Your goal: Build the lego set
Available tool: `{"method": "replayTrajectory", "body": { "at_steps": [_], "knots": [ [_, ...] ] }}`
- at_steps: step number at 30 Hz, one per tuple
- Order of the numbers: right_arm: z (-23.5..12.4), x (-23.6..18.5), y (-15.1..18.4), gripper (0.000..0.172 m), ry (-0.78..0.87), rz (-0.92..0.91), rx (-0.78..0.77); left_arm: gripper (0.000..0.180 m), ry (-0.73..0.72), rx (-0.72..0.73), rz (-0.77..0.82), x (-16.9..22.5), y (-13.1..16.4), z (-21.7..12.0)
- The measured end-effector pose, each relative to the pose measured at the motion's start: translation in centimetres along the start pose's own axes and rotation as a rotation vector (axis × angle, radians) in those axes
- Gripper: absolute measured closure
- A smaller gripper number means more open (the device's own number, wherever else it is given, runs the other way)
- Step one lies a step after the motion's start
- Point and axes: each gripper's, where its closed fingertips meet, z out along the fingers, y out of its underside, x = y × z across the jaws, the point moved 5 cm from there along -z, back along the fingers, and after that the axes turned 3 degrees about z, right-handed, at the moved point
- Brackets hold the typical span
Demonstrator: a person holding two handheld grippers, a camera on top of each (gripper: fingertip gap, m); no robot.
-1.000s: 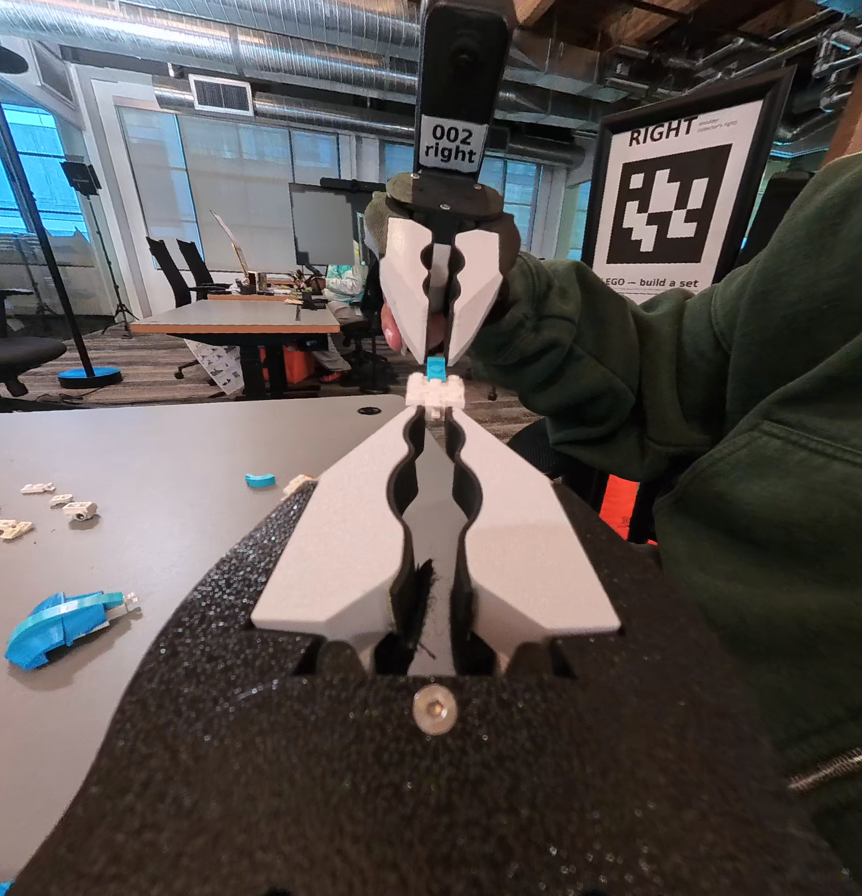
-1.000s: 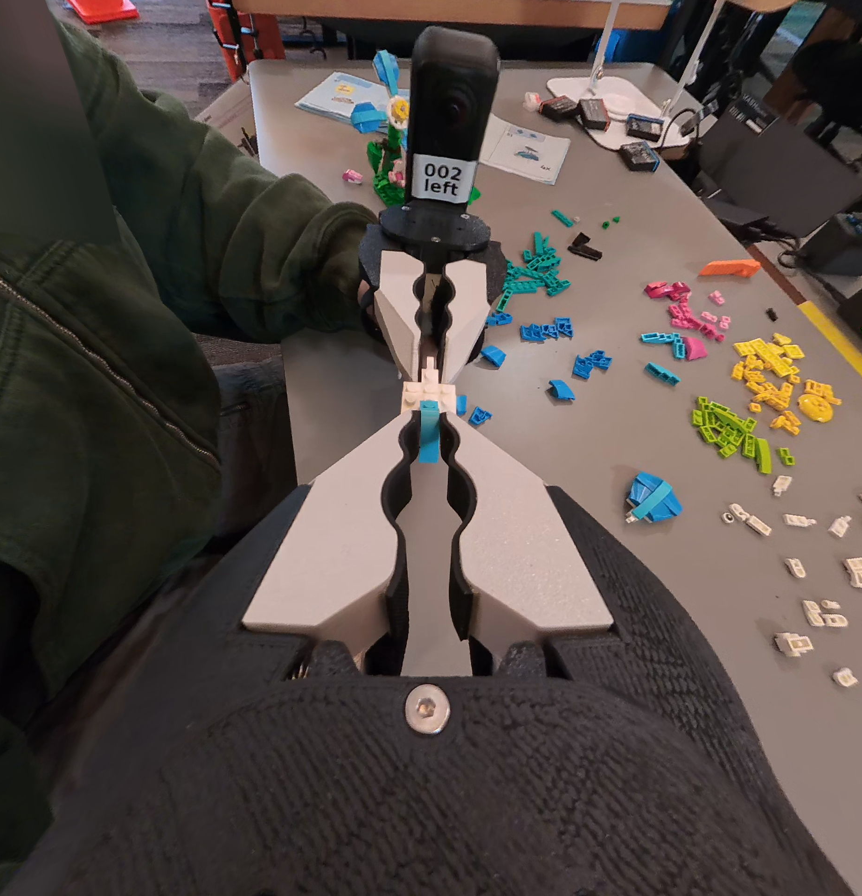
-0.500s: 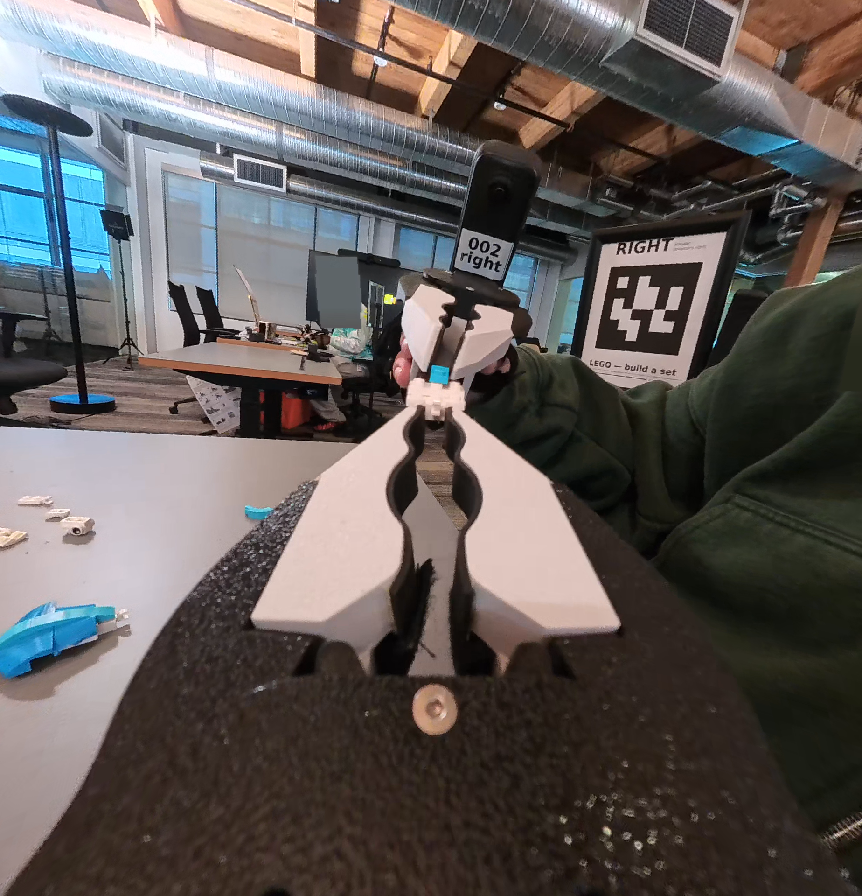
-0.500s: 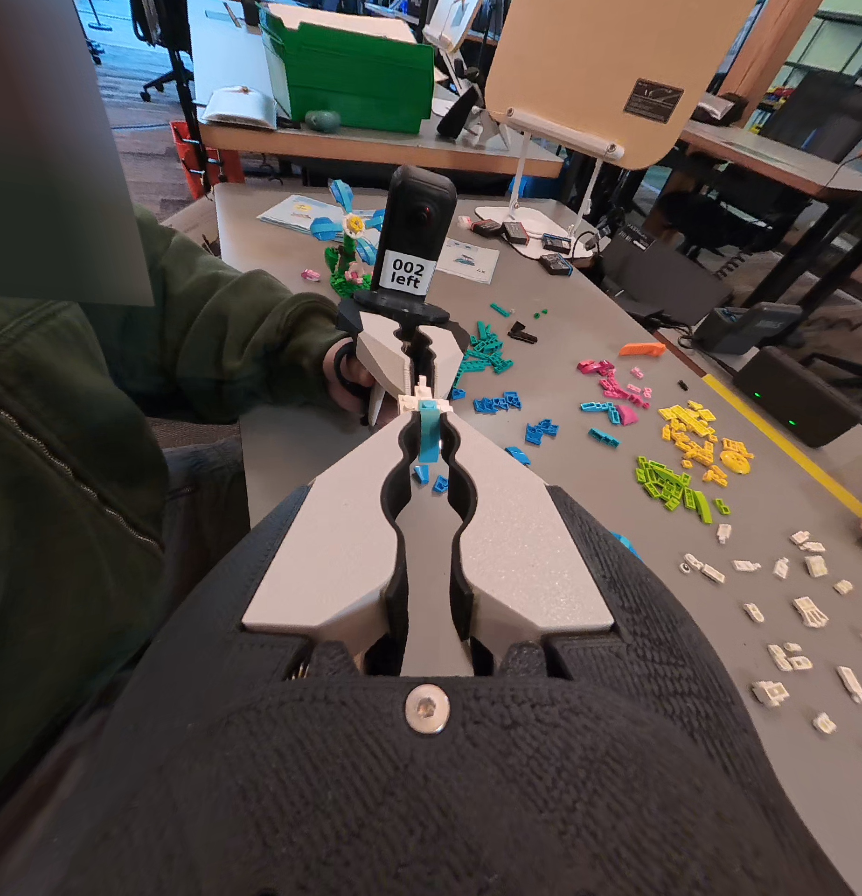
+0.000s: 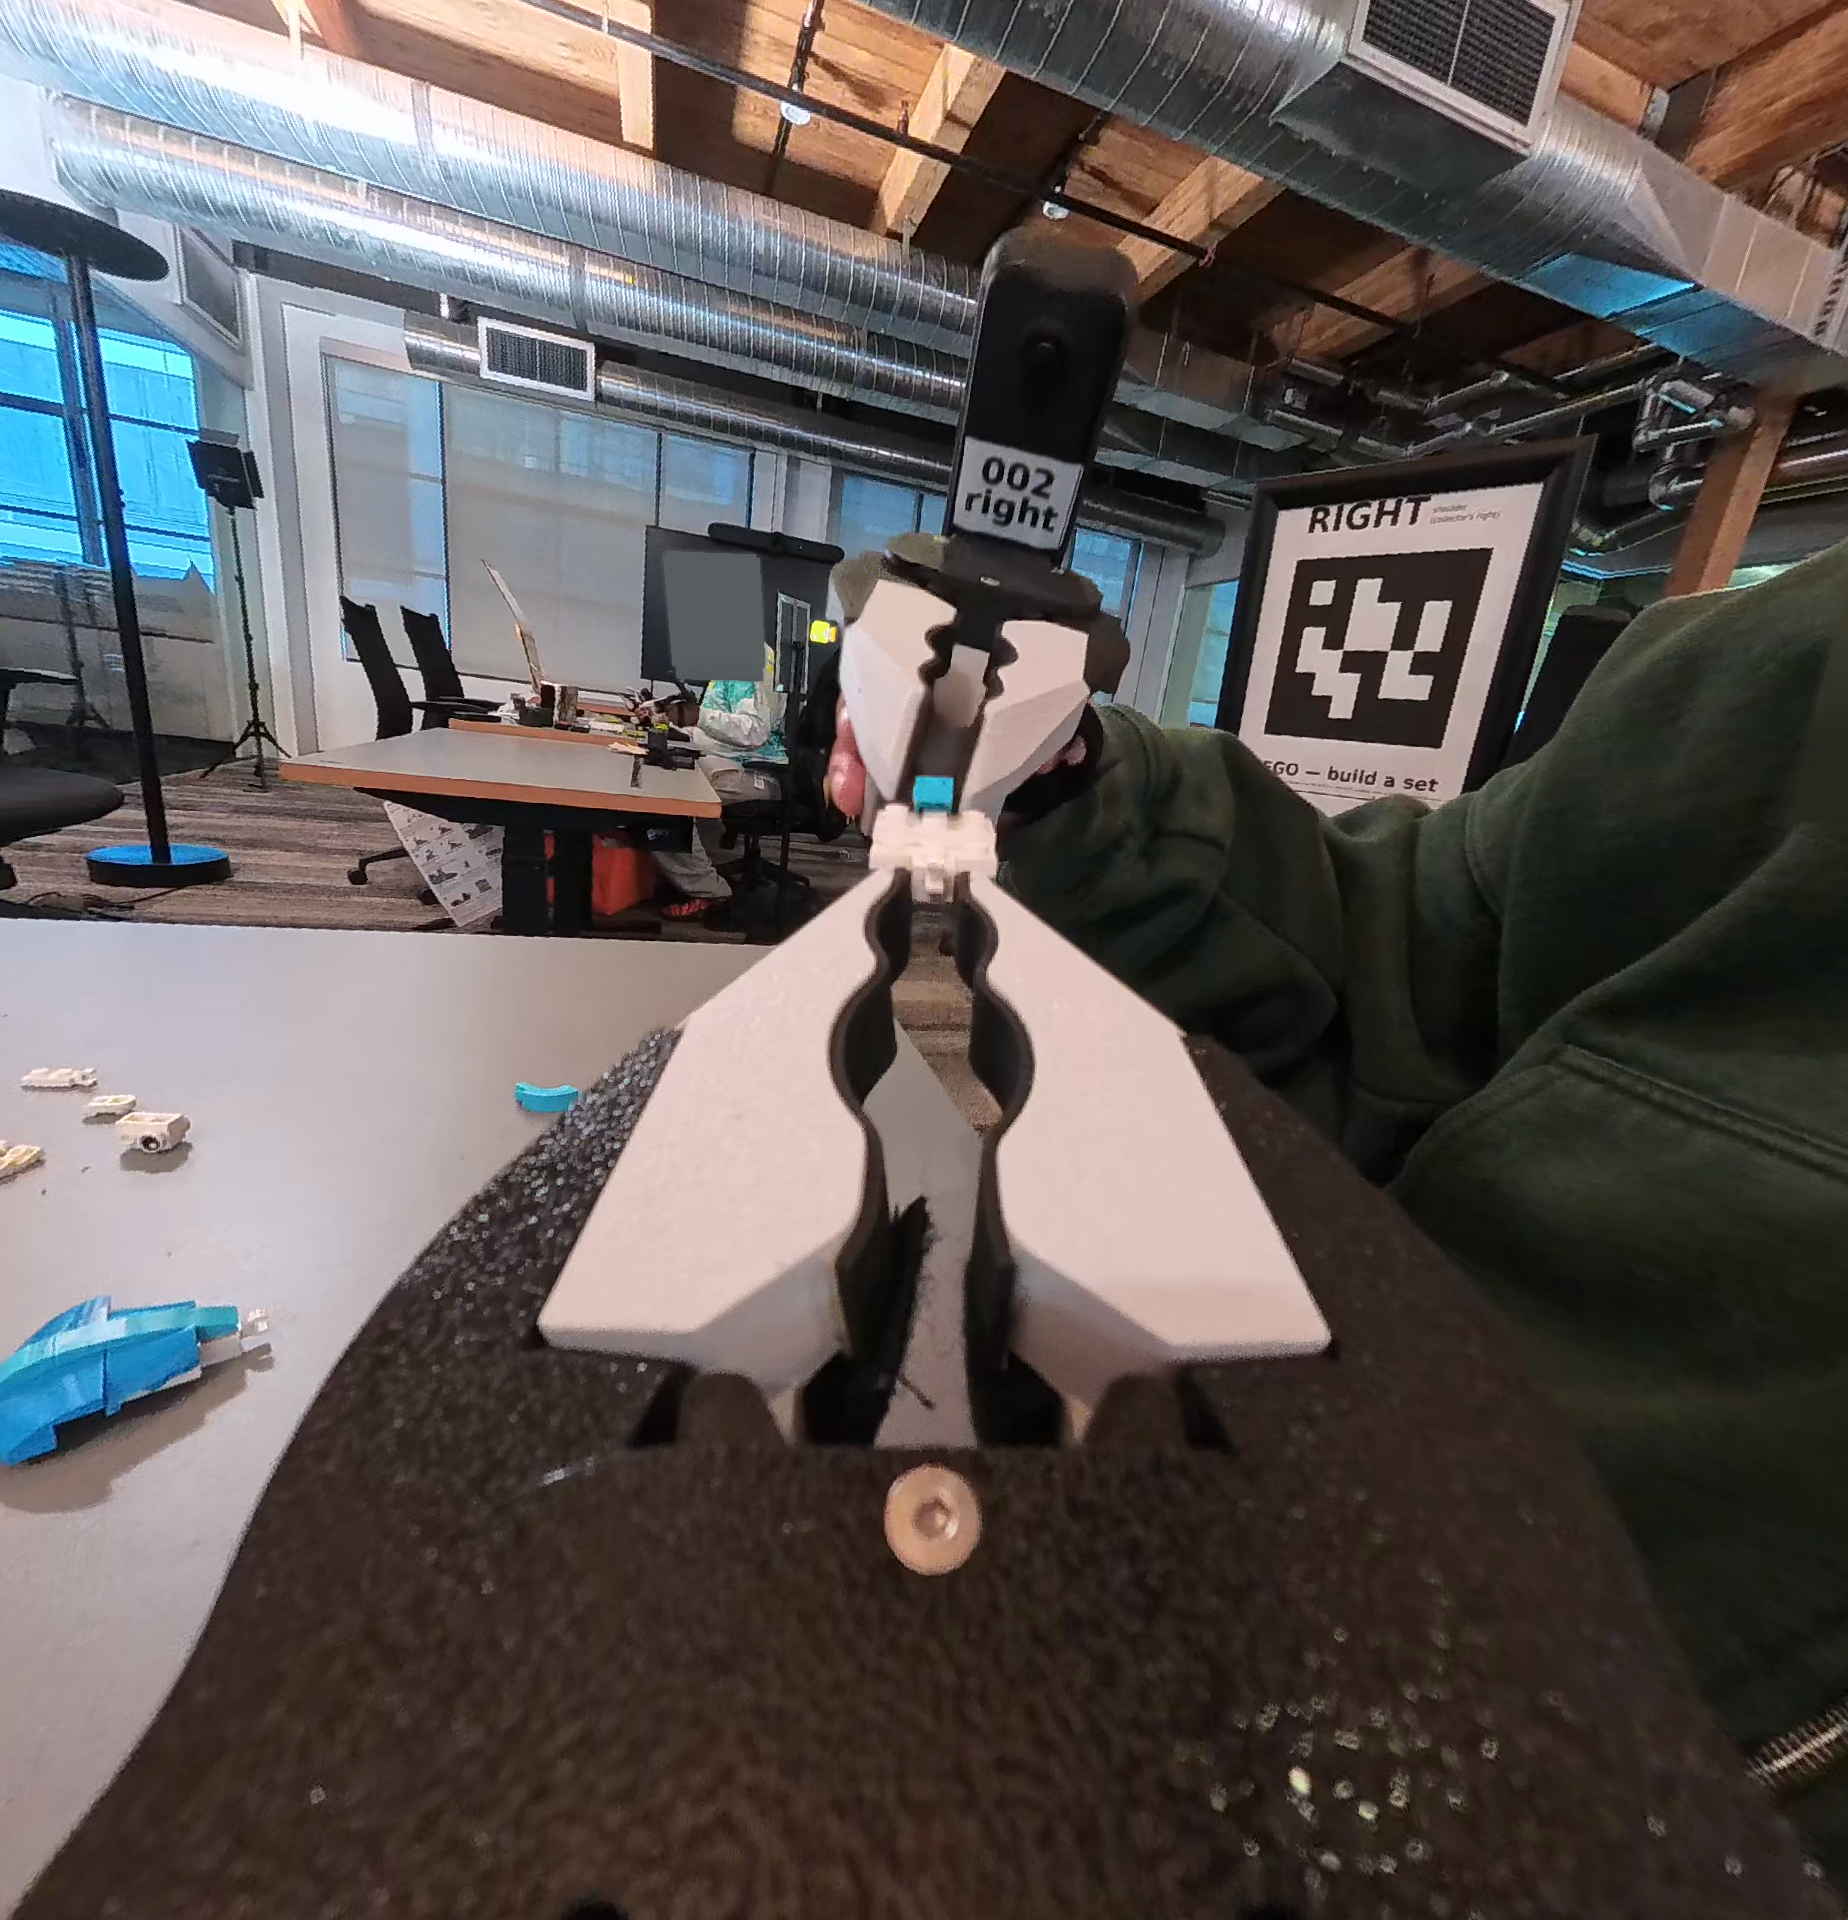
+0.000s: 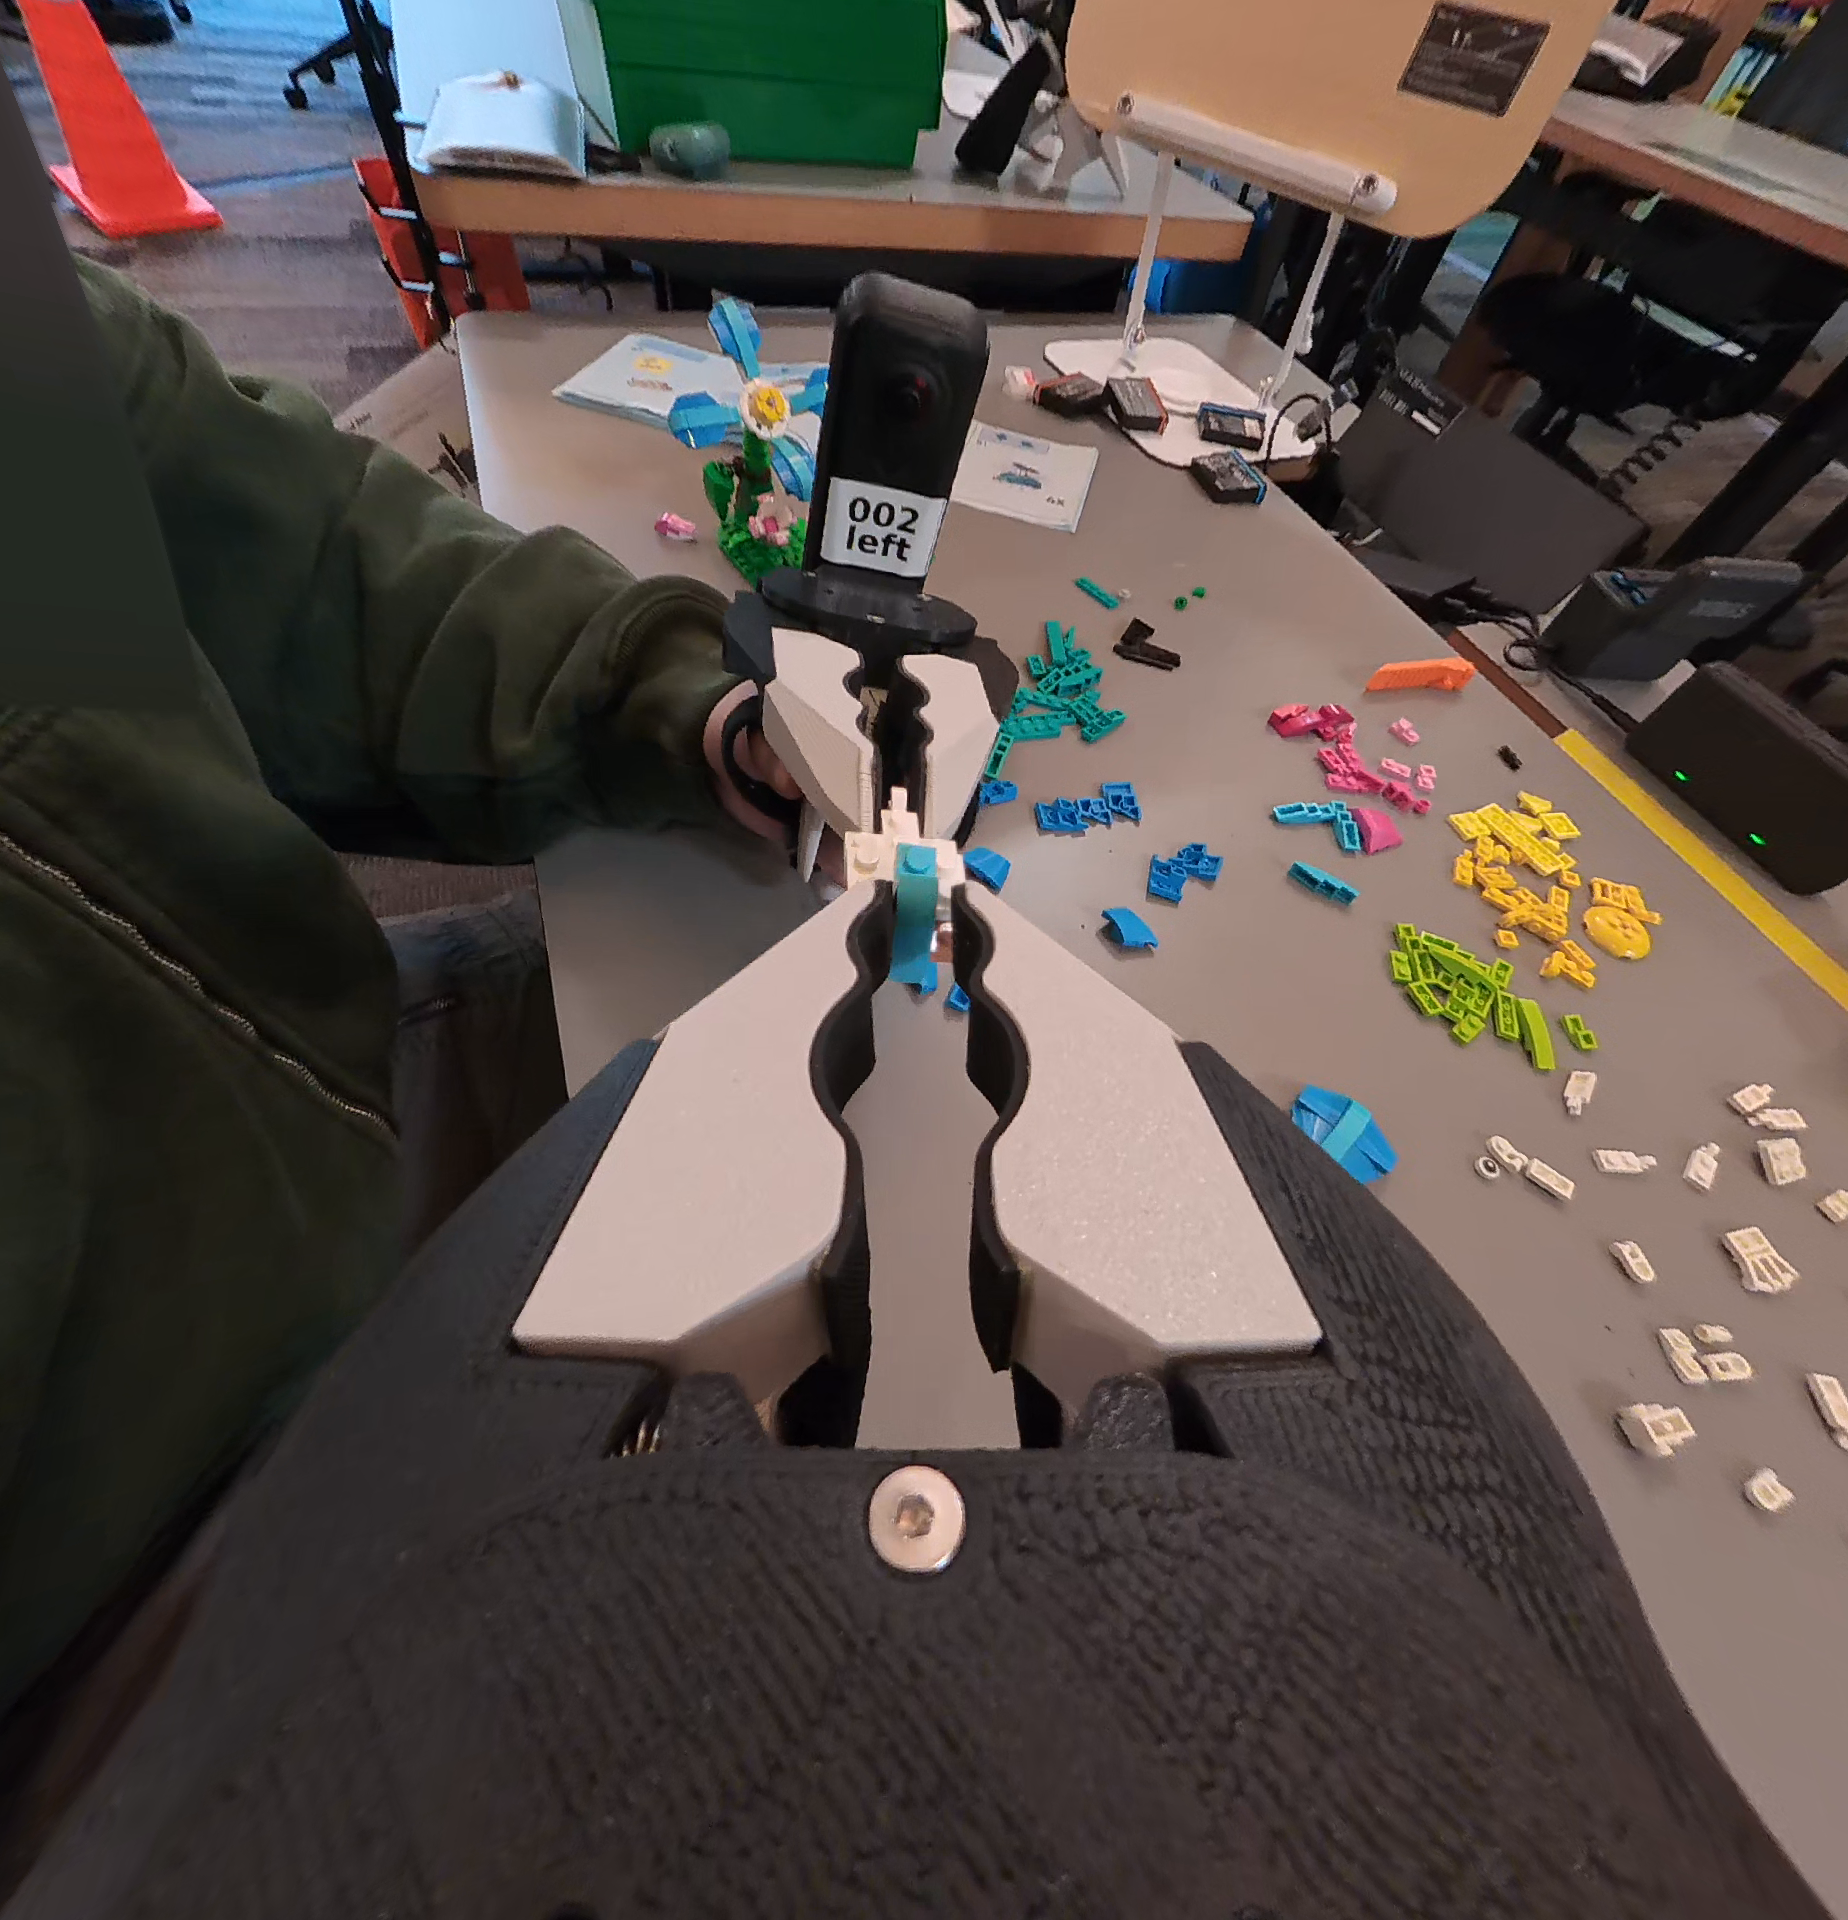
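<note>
Two hand-held grippers clamp one piece — left white crosswise, right blue lengthwise.

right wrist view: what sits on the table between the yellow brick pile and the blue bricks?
The pink bricks and a few turquoise pieces lie between the yellow pile and the blue bricks, seen in the right wrist view.

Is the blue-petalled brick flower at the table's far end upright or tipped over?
Upright: the brick flower stands on its green base on the grey table, stem vertical, blue petals spread at the top.
</note>
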Motion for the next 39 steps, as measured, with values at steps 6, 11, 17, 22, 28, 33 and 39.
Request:
{"method": "replayTrajectory", "body": {
  "at_steps": [6,11,17,22,28,33,39],
  "knots": [
    [0.0,0.1,-0.1,0.164,0.023,-0.028,-0.045,0.175,-0.014,-0.028,0.017,-0.1,0.2,0.0],
    [0.1,0.0,-0.1,0.164,0.027,-0.077,-0.137,0.175,-0.019,-0.065,0.047,0.0,0.6,0.2],
    [0.5,-0.2,0.2,0.163,0.028,-0.131,-0.282,0.175,-0.017,-0.091,0.059,0.0,0.9,0.3],
    [0.7,-0.3,-0.2,0.162,0.014,-0.121,-0.296,0.175,-0.011,-0.086,0.056,0.1,0.9,0.3],
    [0.8,-0.1,-0.1,0.158,-0.009,-0.085,-0.278,0.175,-0.005,-0.085,0.058,0.2,0.8,0.3],
    [0.8,-0.1,-0.2,0.156,-0.010,-0.078,-0.257,0.175,-0.008,-0.079,0.051,0.2,0.8,0.3],
    [-0.5,1.1,-0.2,0.146,0.159,-0.094,-0.169,0.175,-0.154,-0.105,0.057,-1.6,0.7,-0.4]
  ]
}}
